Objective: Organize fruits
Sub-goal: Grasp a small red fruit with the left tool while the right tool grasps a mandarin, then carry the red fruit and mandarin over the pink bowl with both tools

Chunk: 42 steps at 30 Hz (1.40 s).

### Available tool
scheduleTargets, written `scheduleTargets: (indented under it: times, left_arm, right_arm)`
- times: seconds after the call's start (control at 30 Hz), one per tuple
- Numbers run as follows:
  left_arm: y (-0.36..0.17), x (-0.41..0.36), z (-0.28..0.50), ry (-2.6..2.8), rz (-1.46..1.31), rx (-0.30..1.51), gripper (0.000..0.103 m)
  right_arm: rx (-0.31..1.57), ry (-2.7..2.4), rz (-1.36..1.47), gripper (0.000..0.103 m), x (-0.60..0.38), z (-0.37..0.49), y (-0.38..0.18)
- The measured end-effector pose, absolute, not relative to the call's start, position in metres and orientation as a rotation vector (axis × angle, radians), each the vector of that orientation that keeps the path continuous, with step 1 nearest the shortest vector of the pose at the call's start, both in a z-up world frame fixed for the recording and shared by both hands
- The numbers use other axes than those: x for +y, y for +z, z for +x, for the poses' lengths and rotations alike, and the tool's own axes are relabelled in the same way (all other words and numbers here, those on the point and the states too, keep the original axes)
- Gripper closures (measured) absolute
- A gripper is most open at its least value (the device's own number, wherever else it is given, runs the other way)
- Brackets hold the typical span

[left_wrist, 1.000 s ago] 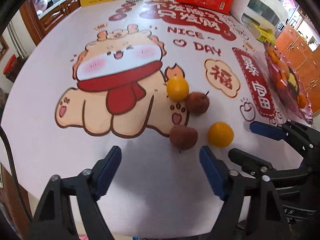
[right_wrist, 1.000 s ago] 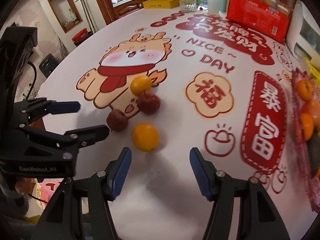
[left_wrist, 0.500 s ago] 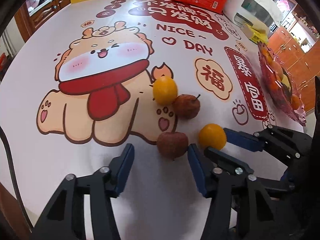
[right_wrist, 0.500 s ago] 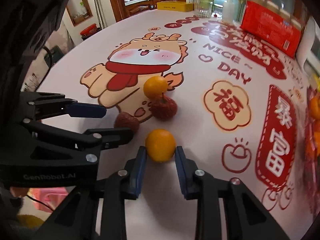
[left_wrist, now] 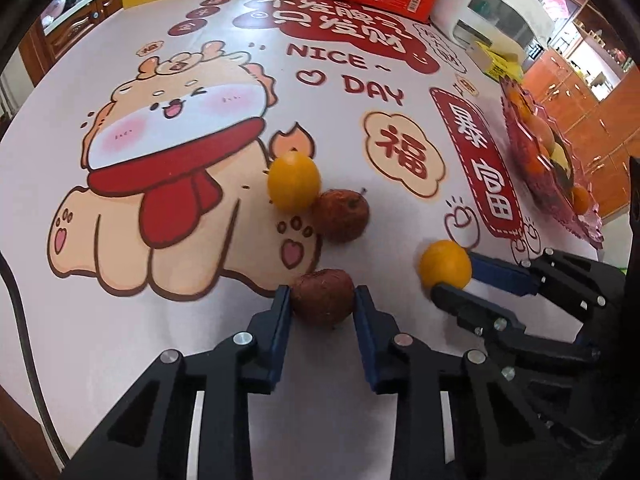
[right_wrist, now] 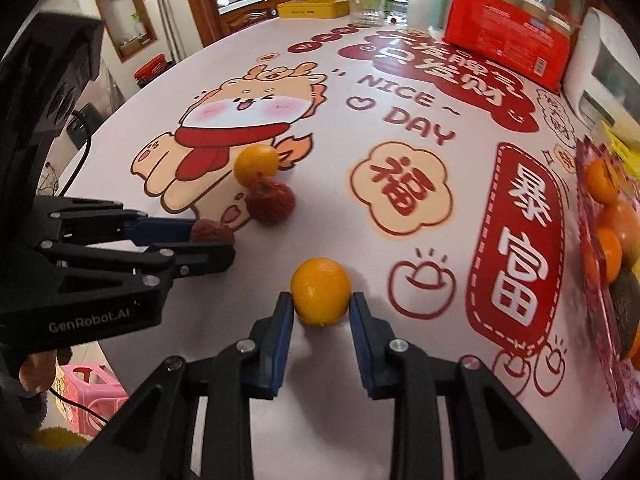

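Printed cartoon-dog table (left_wrist: 120, 312) cover; at far edge red carton (right_wrist: 508, 46), yellow flat box (right_wrist: 308, 9), clear glass (right_wrist: 366, 10), white appliance (left_wrist: 496, 12); pink stool (right_wrist: 86, 392) below.

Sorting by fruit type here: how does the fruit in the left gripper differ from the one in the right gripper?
The fruit in the left gripper is a dull, wrinkled brown-red fruit; the one in the right gripper is a smooth, bright orange. The brown-red fruit looks lumpy and uneven, the orange evenly round. Both are of similar size, rest on the tablecloth, and sit clamped between blue pads.
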State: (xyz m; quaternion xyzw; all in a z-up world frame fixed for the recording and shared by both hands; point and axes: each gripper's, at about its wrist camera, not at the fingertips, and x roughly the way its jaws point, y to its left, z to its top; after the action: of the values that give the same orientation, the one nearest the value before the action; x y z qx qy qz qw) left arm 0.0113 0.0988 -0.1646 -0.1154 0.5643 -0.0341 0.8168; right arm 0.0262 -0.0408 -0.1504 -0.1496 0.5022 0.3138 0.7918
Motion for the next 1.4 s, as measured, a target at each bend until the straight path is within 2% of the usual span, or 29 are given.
scheduleTargets:
  times: [0.2, 0.73, 0.9, 1.17, 1.4]
  left_arm:
    - [-0.139, 0.077, 0.008, -0.124, -0.19, 1.191, 0.075]
    - [0.02, -0.034, 0.036, -0.355, 0.09, 0.895, 0.075]
    - [0.049, -0.076, 0.061, -0.422, 0.141, 0.834, 0.075]
    - [0.053, -0.136, 0.099, -0.464, 0.222, 0.824, 0.074]
    - [0.015, -0.161, 0.135, -0.453, 0.27, 0.9, 0.074]
  right_arm:
    - [1.06, 0.659, -0.275, 0.074, -0.057, 0.027, -0.13]
    - [0.774, 0.464, -0.139, 0.074, -0.158, 0.016, -0.006]
    - [0.713, 0.33, -0.084, 0.074, -0.208, 0.025, 0.022]
    - [0.683, 0.084, -0.031, 0.074, -0.279, 0.06, 0.032]
    - [0.741, -0.009, 0.023, 0.074, -0.316, 0.094, 0.011]
